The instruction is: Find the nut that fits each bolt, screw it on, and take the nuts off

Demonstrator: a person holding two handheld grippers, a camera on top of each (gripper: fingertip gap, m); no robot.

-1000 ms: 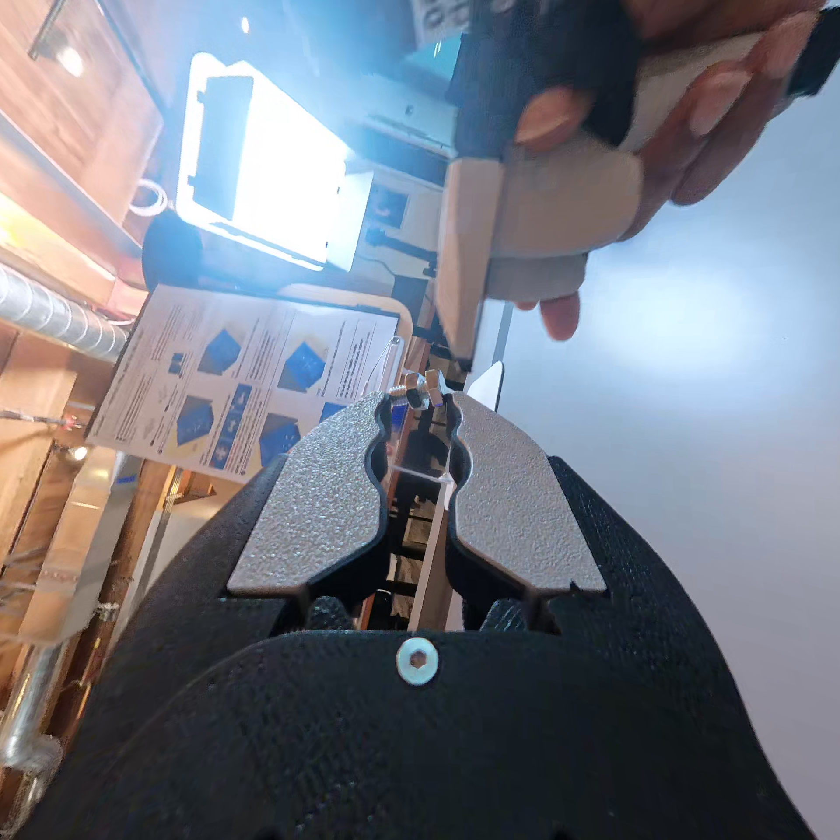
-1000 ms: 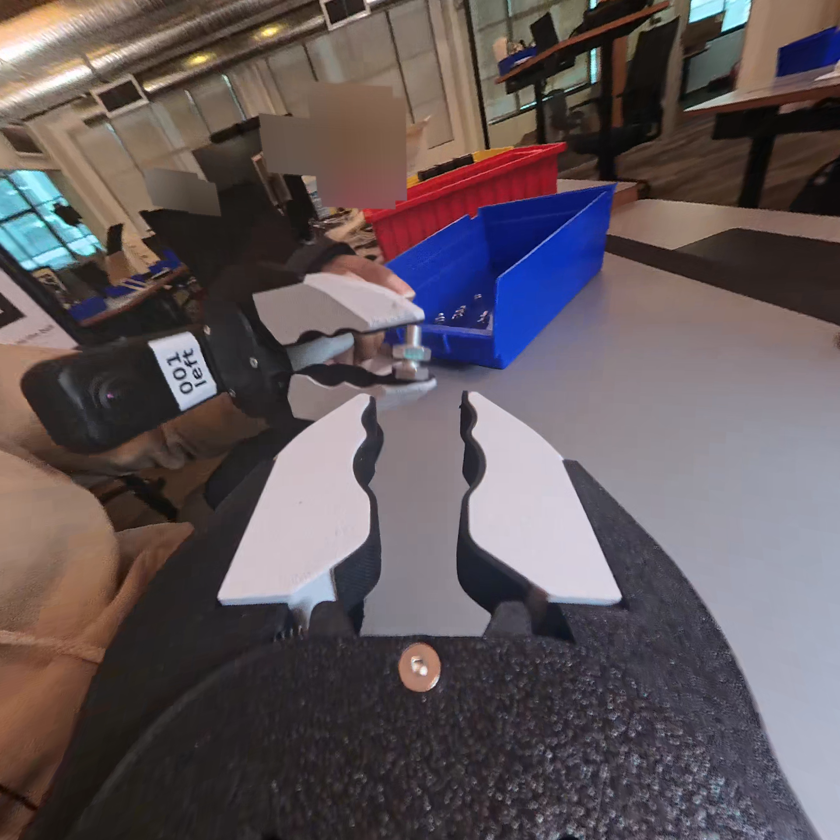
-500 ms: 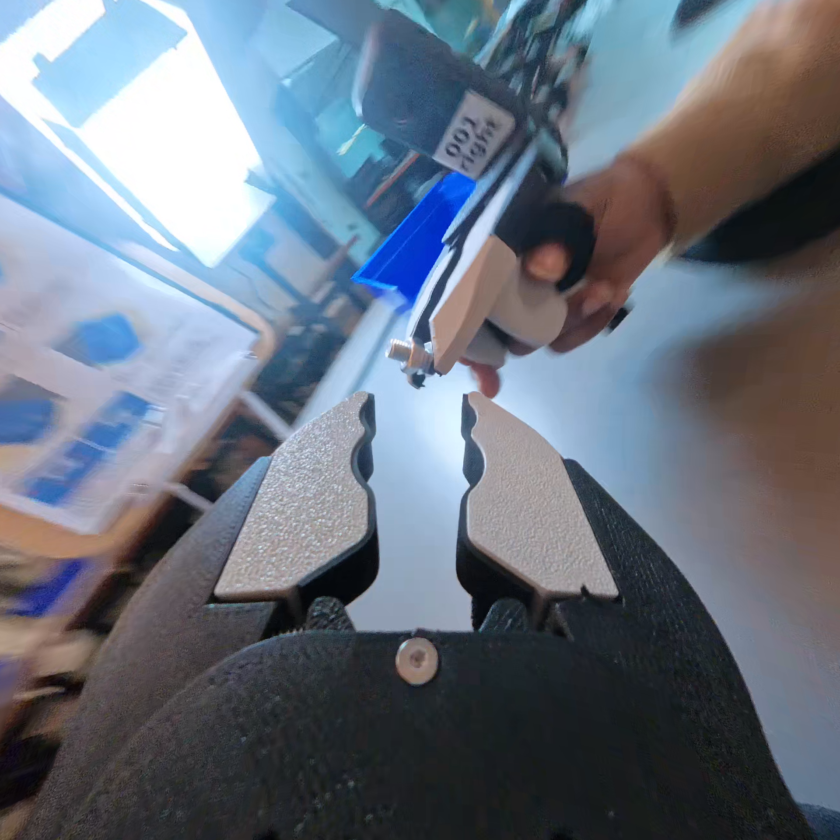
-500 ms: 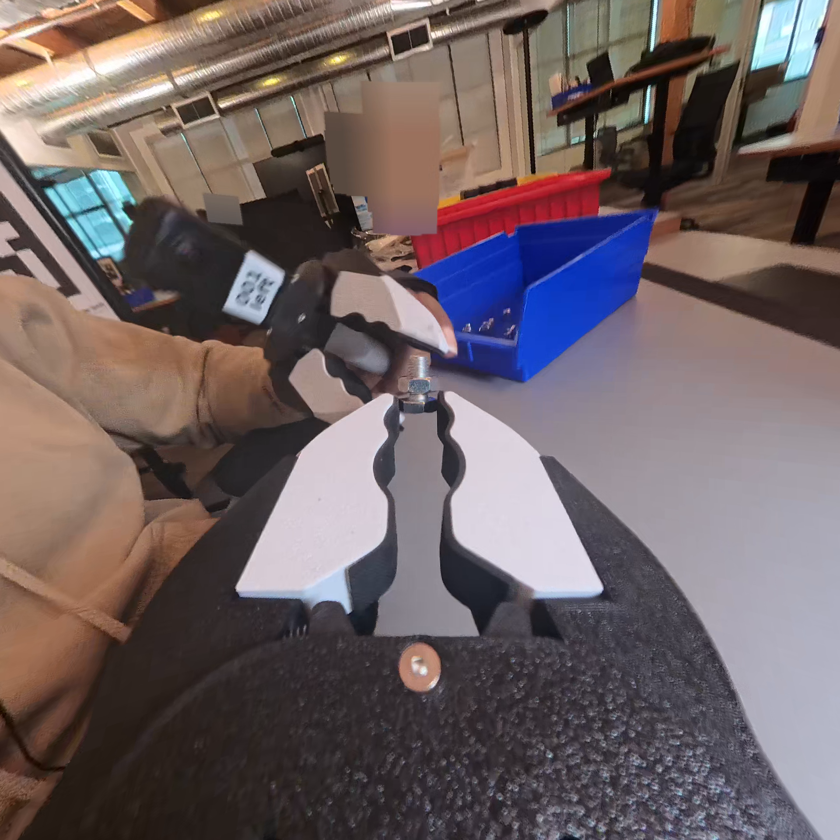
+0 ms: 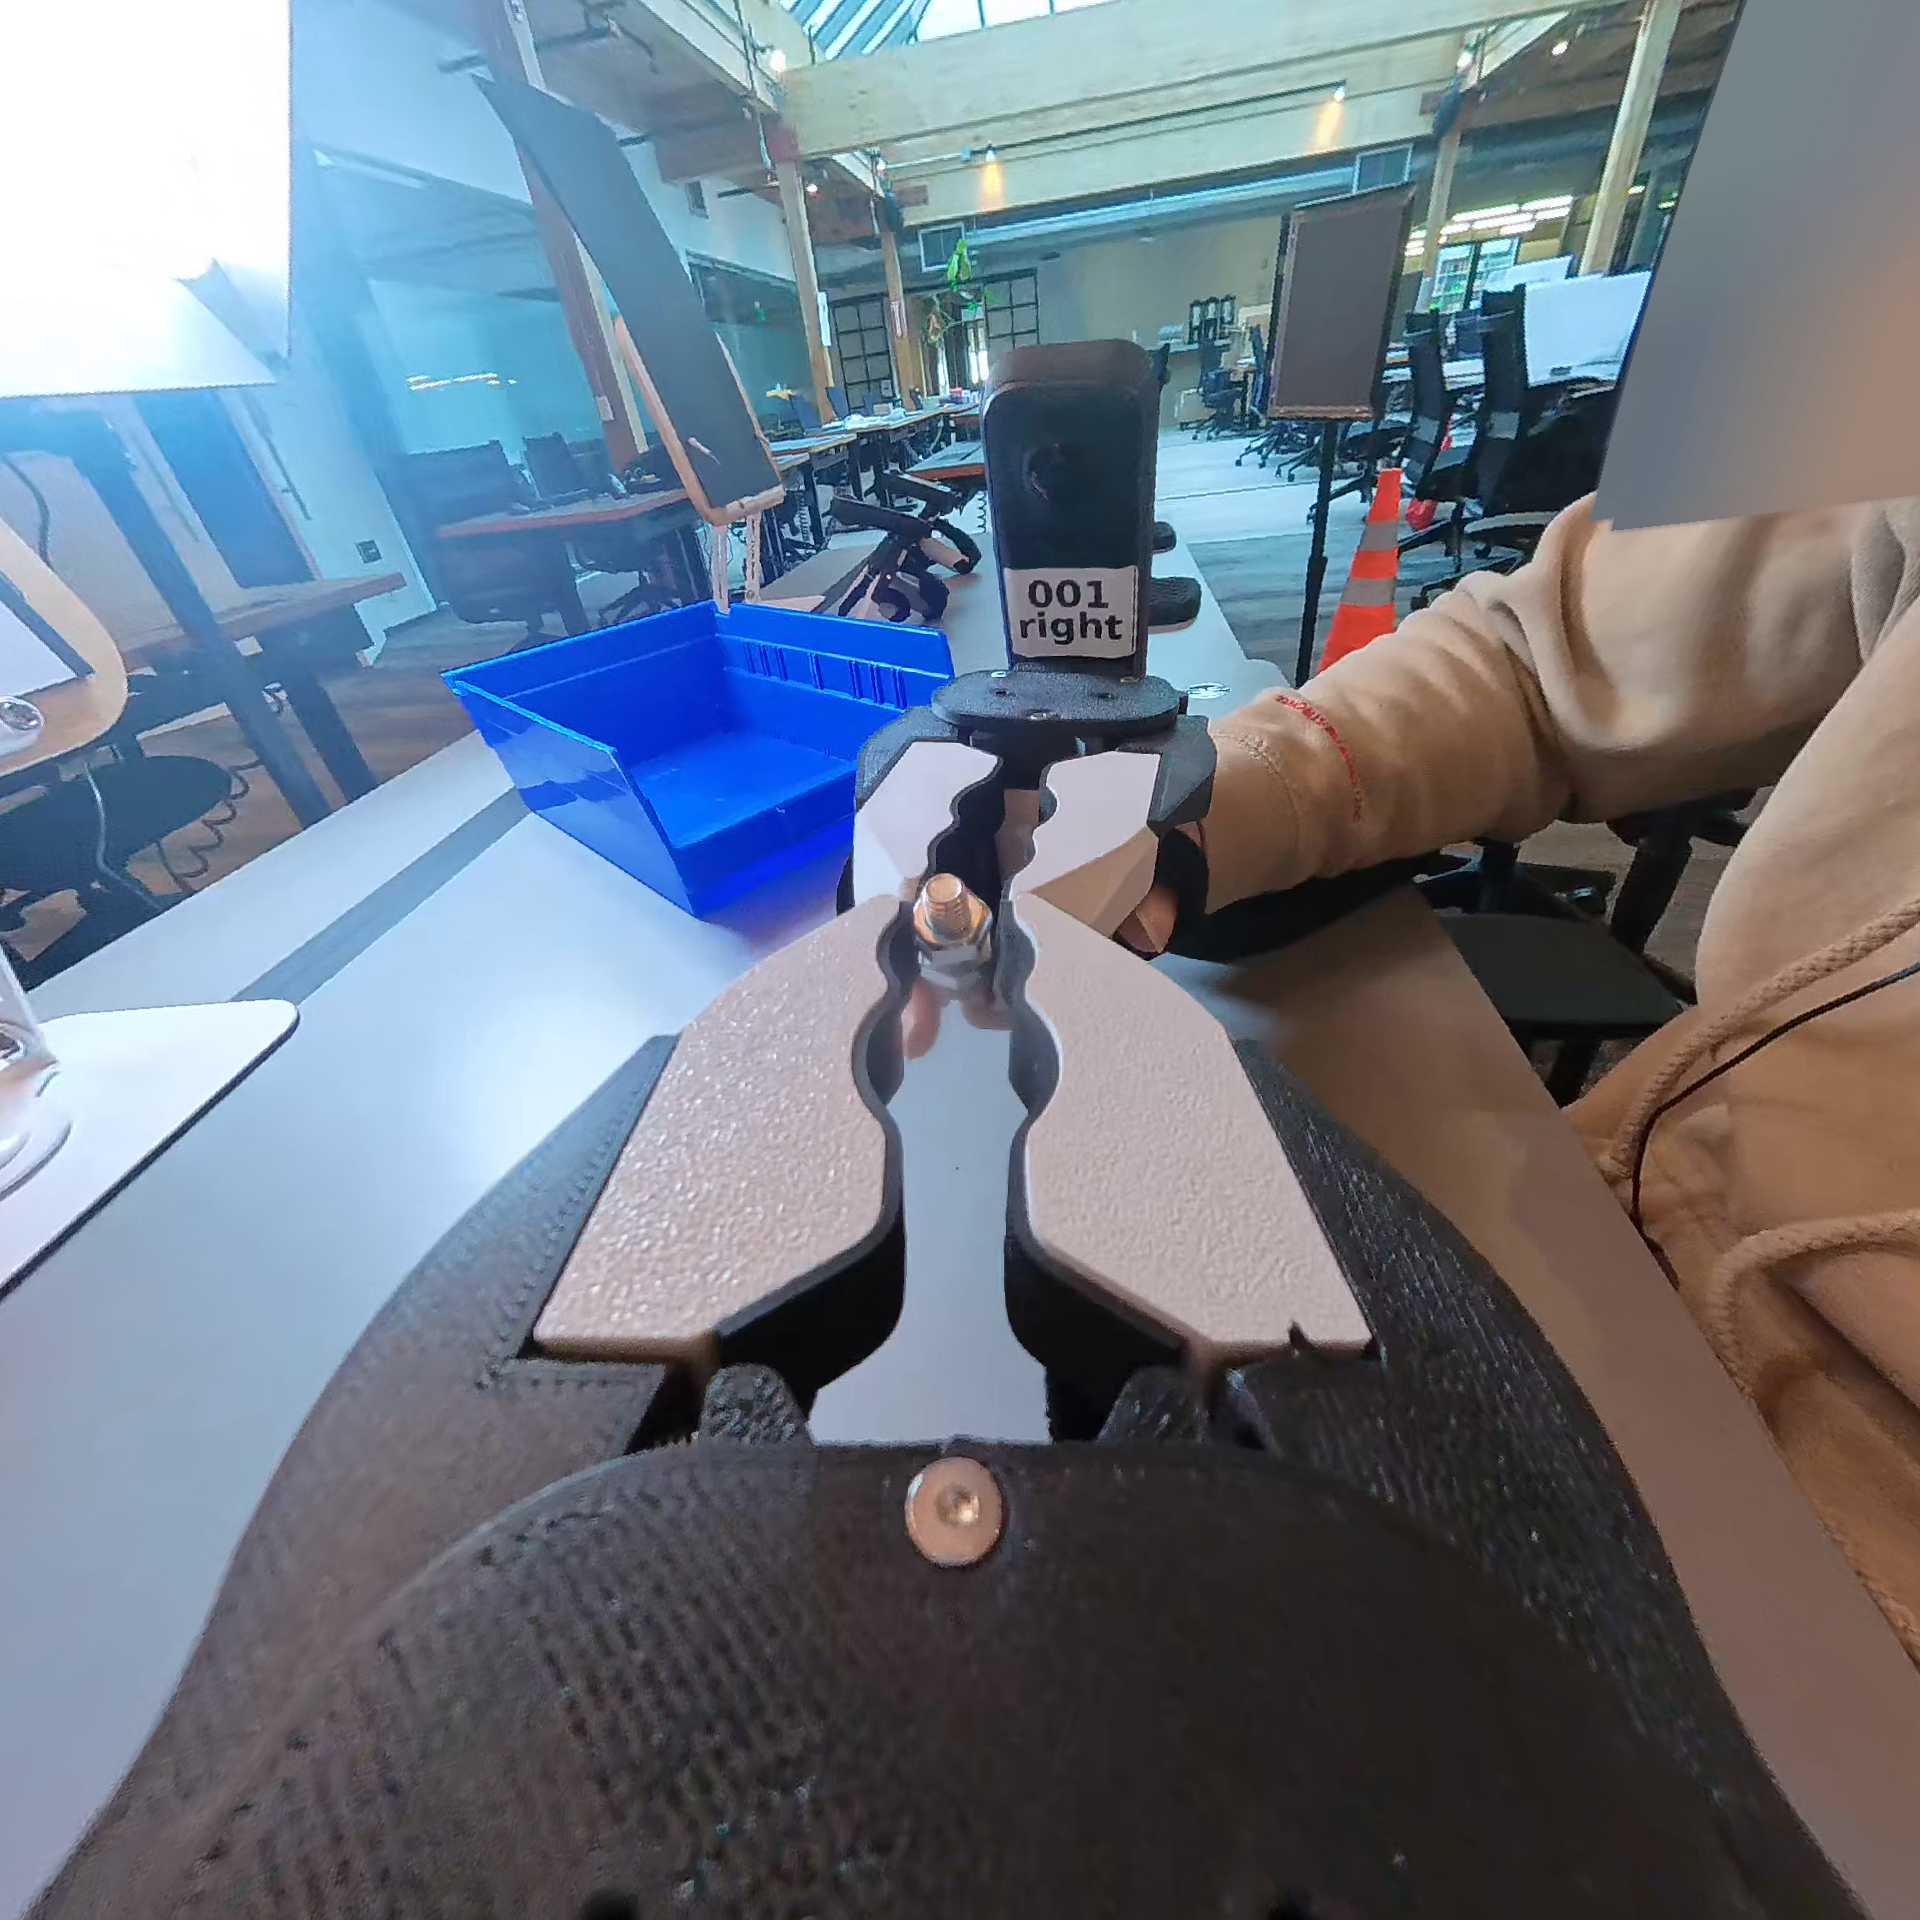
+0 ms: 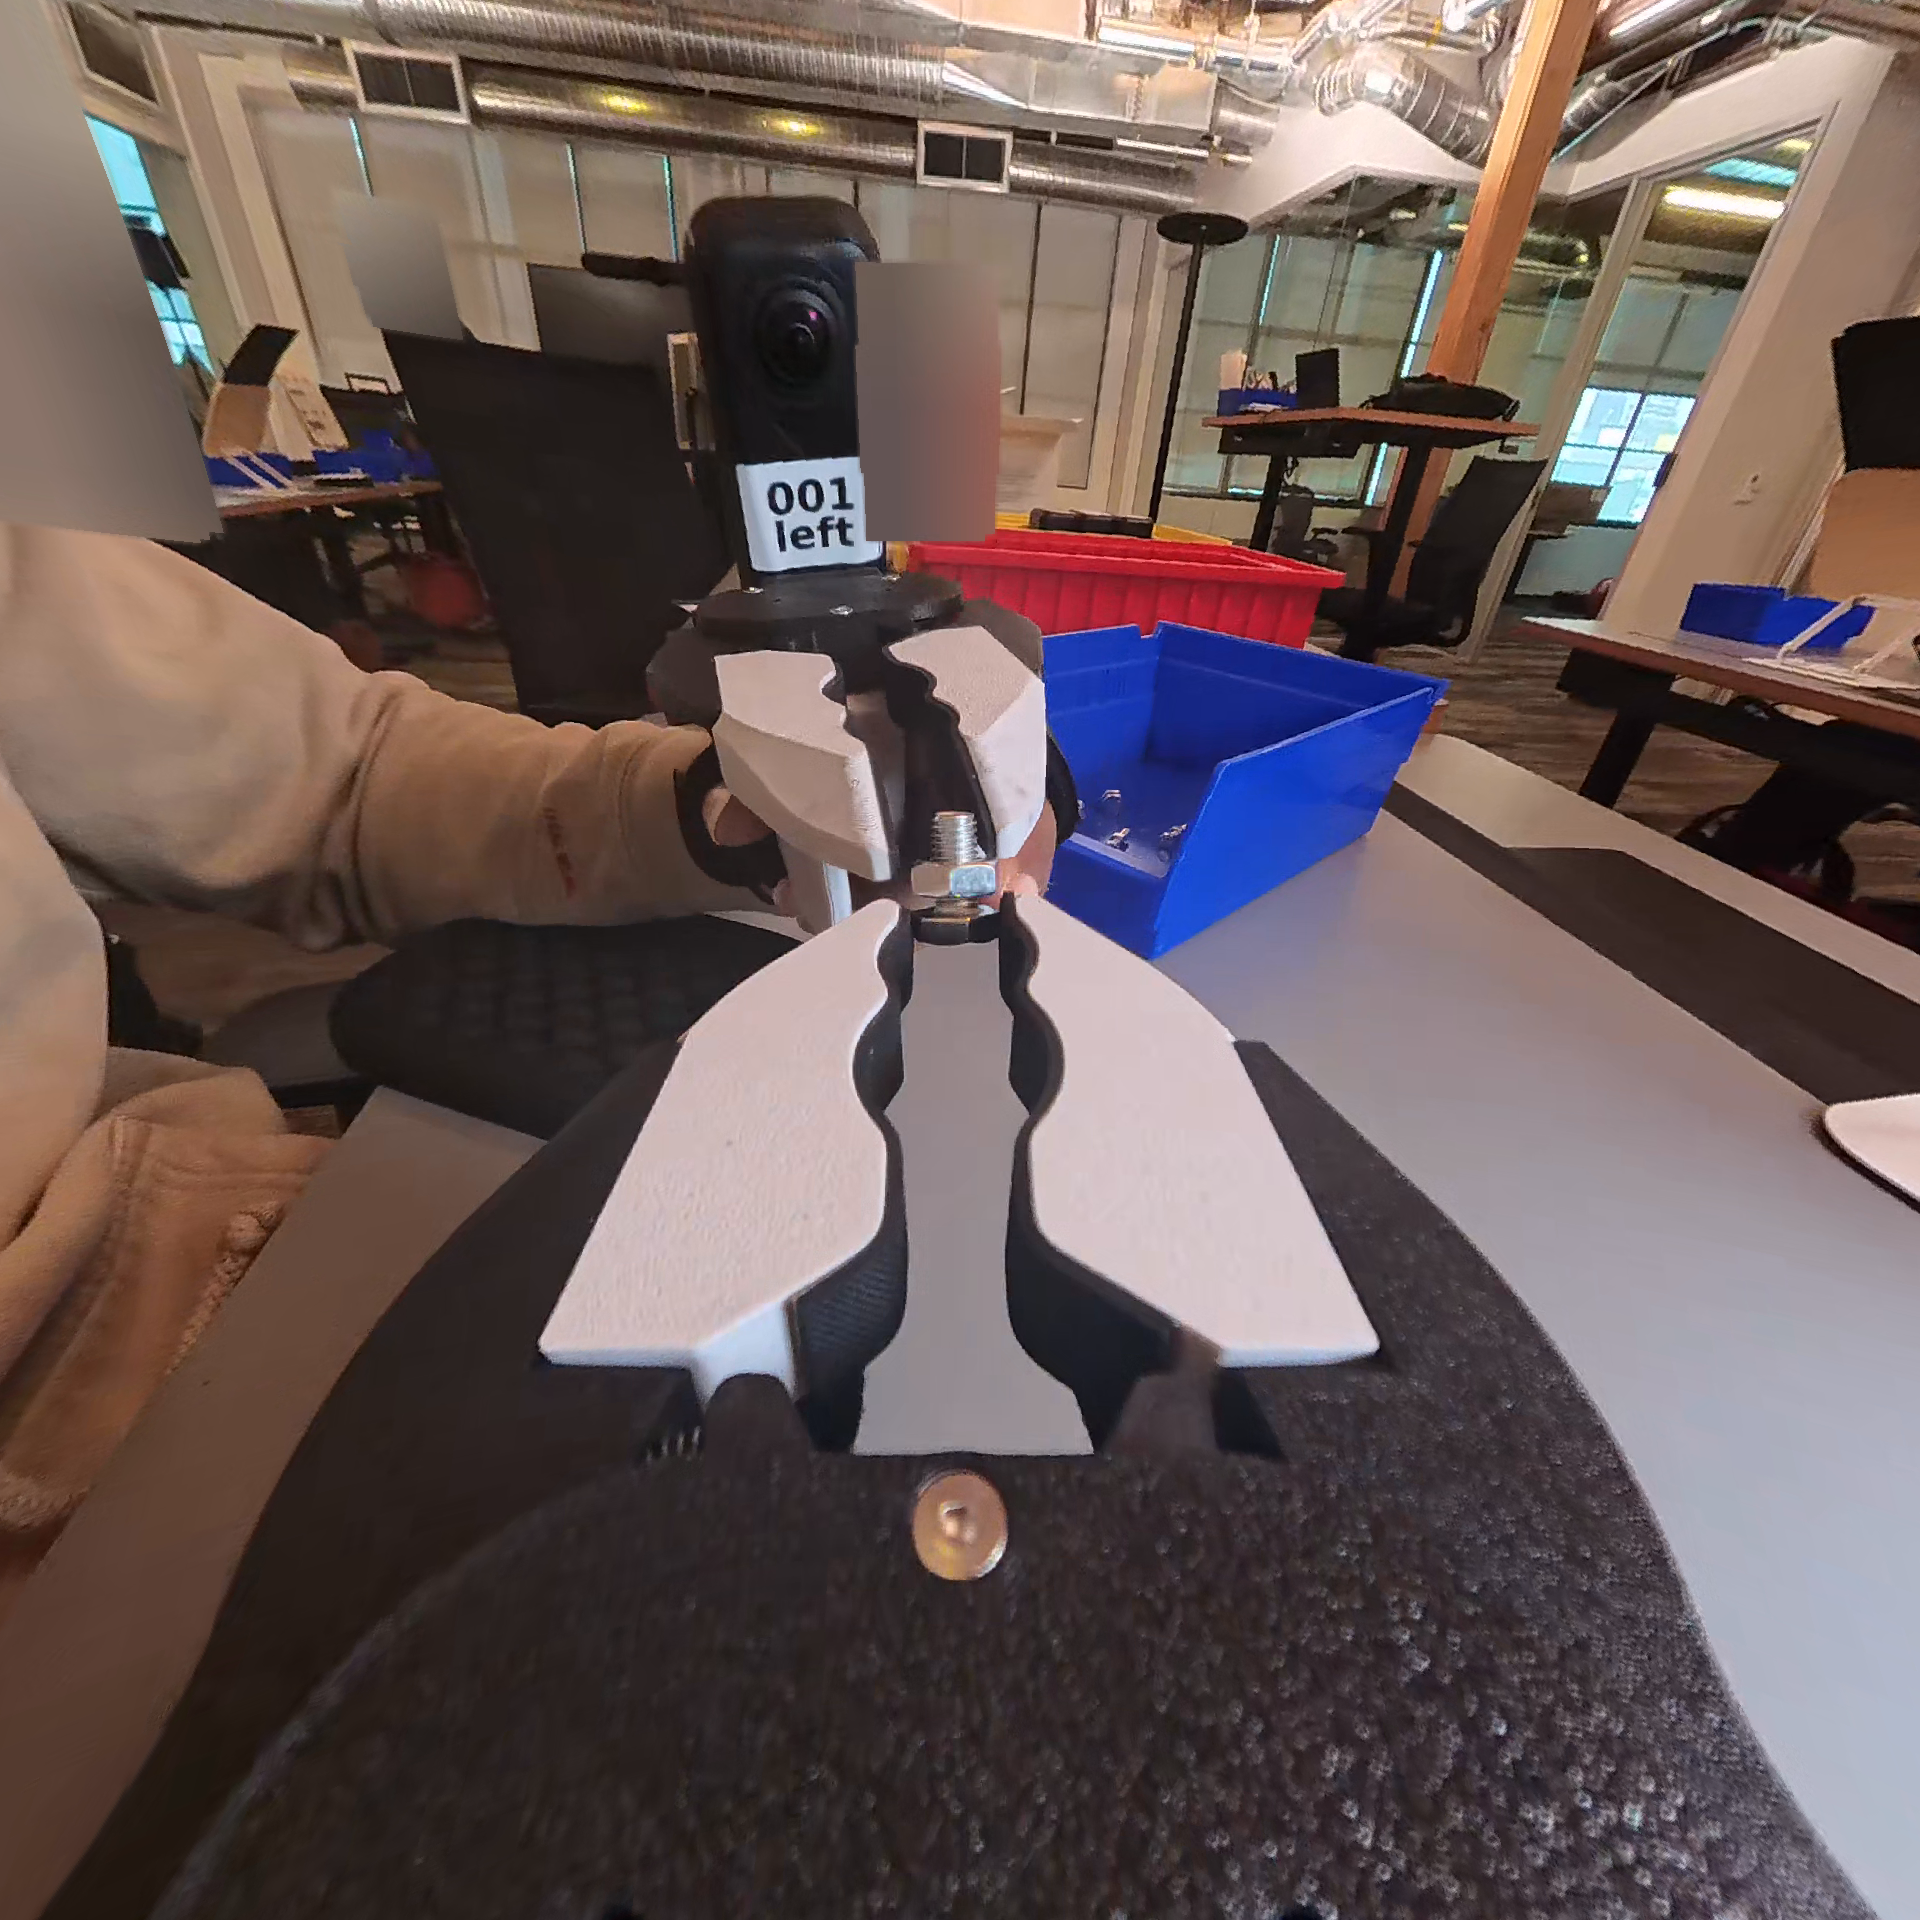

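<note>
Both claws met tip to tip over the grey tabletop [image 5: 343, 1049], facing each other.
Bolt [image 5: 943, 902] stood upright between them, thread end up, nut [image 5: 951, 943] partway down the shank.
Left claw [image 5: 951, 951] narrow, clamped around the nut level of the bolt; from its own view, bolt seated in the notch at the tips.
Right claw [image 6: 954, 920] narrow too, tips closed on the bolt's lower end just under the nut [image 6: 954, 881]; threaded shank [image 6: 954, 836] rose clear above.
Which claw pressed on the nut itself: could not tell for sure.
Blue bin [image 6: 1247, 769] sat beyond the bolt, open front toward it; several small bolts [image 6: 1117, 808] lay on its floor.
Red bin [image 6: 1122, 582] directly behind the blue bin.
Seen from the left view, blue bin [image 5: 686, 748] behind and left of the bolt, right claw [image 5: 987, 883] just behind it.
White pad [image 5: 135, 1091] lay well left of the bolt, at the tabletop's edge.
Beige sleeve [image 5: 1558, 717] ran from the right claw out of frame.
</note>
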